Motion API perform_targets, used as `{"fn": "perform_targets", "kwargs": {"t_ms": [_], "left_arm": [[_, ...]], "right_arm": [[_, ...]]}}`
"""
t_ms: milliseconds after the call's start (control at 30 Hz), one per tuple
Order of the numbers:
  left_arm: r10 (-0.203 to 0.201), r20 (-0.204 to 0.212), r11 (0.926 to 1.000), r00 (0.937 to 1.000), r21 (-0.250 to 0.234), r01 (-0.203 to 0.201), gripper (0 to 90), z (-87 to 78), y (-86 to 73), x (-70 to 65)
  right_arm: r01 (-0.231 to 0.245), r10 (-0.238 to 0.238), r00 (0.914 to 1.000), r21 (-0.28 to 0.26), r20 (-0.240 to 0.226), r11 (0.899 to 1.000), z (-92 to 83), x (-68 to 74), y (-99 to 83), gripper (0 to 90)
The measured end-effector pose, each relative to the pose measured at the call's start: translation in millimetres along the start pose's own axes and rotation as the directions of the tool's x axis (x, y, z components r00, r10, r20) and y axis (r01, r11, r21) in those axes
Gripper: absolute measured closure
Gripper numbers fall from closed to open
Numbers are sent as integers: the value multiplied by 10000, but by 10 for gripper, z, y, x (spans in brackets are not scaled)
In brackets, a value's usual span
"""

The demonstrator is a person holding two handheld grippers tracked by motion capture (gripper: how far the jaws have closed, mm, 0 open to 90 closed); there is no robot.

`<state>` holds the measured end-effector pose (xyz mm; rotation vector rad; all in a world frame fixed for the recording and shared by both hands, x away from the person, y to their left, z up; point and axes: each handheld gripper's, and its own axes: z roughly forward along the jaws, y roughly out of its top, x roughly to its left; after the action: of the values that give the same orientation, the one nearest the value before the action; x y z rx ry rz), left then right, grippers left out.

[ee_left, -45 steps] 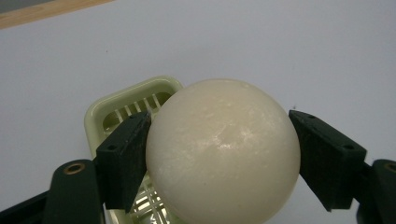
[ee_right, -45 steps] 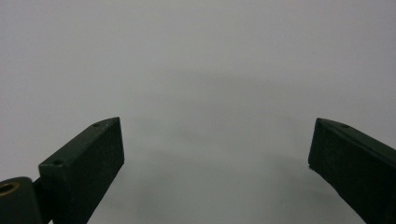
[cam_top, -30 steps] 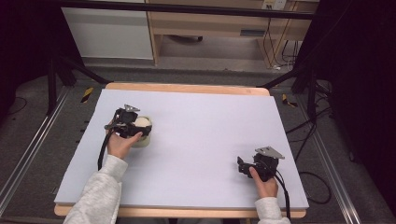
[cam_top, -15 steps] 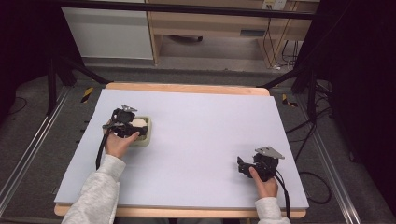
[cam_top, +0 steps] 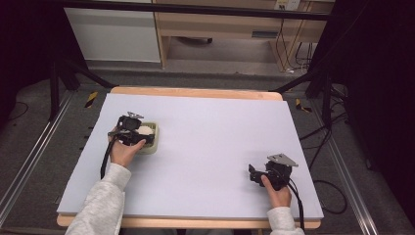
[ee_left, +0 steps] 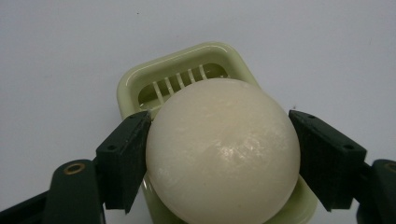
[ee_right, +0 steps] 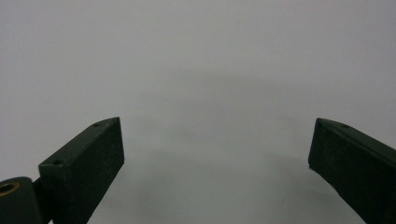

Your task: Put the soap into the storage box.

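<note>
My left gripper (ee_left: 222, 161) is shut on a smooth off-white ball (ee_left: 222, 154) the size of an egg, with a jaw pressed against each side. Just under the ball sits a pale green slicer tray (ee_left: 187, 58) with thin ribs across its opening; I cannot tell whether the two touch. From above, the left gripper (cam_top: 131, 131), the ball (cam_top: 146, 130) and the tray (cam_top: 150, 145) lie at the table's left middle. My right gripper (cam_top: 254, 175) rests near the front right, open, with nothing but bare table between its jaws (ee_right: 215, 158).
The lavender table top (cam_top: 210, 132) spreads wide between the two hands. A wooden edge (cam_top: 195, 92) runs along its far side. Dark stand legs and cables lie on the floor to the left and right.
The left hand with the ball has shifted a little to the left over the green tray. The right gripper has stayed in place.
</note>
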<state>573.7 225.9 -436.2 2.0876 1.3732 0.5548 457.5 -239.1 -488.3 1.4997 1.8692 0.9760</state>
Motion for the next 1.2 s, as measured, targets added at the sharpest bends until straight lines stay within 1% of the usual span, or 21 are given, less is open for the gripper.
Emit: {"fn": "perform_targets", "kwargs": {"t_ms": [500, 633, 933, 1000, 1067, 1133, 1200], "left_arm": [[45, -13, 9999, 10000, 120, -44, 240, 54, -22, -18], [-10, -2, 9999, 10000, 142, 10, 239, 62, -34, -7], [61, -30, 9999, 10000, 80, -61, 238, 59, -64, -8], [137, -45, 9999, 9999, 96, -136, 237, 57, -69, -11], [117, -44, 9999, 9999, 88, -116, 227, 49, -70, -14], [58, 72, 10000, 10000, 41, -58, 193, 38, -71, -9], [106, 135, 9999, 9999, 34, -106, 178, 26, -73, -16]], "right_arm": [[7, -7, 10000, -5, 26, 10000, 0, 2, 0, 39], [-19, 19, 10000, -9, 19, 10000, 0, 3, 0, 39], [19, -19, 10000, -2, 54, 10000, 0, 4, 0, 39], [34, -34, 10000, 5, 39, 10000, 1, 3, 0, 39], [36, -36, 10000, 1, 28, 10000, 1, 2, 0, 39], [22, -22, 10000, 9, 17, 10000, 1, 3, 1, 39], [33, -33, 10000, 19, 15, 10000, 1, 2, 1, 39]]}}
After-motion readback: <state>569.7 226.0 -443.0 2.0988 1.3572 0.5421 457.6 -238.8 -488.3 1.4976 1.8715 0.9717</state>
